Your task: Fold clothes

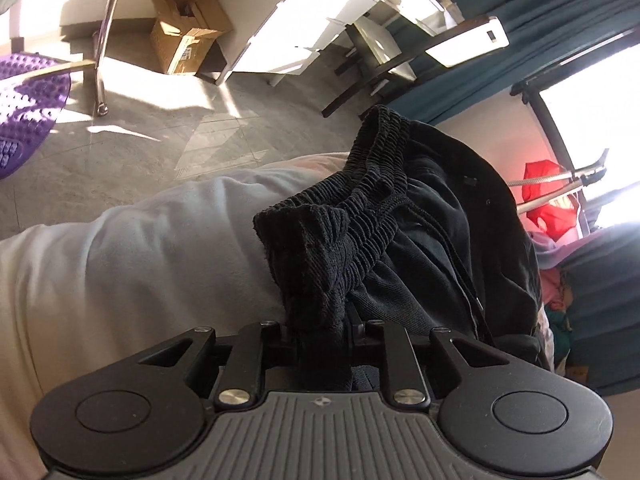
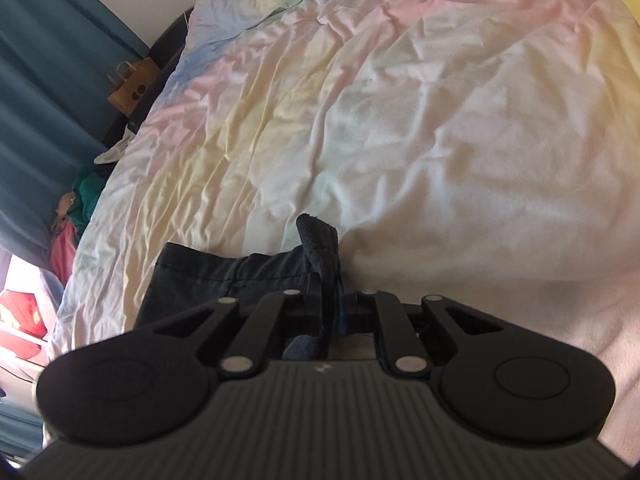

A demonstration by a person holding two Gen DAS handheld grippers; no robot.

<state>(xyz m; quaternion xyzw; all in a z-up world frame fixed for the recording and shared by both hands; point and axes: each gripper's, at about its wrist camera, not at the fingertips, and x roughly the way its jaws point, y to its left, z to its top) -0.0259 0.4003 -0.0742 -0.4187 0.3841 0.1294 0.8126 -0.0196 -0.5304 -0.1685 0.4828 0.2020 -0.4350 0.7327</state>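
While both grippers pinch it, black trousers lie at the bed's edge. Left gripper: narrow, clamping waistband. Right gripper: nearly closed on a fabric fold. Around: cardboard box, teal curtain, paper bag.

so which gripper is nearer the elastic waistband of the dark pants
Left. The left gripper is clamped on the gathered waistband itself. The right gripper pinches a ribbed edge of the pants; no waistband shows there.
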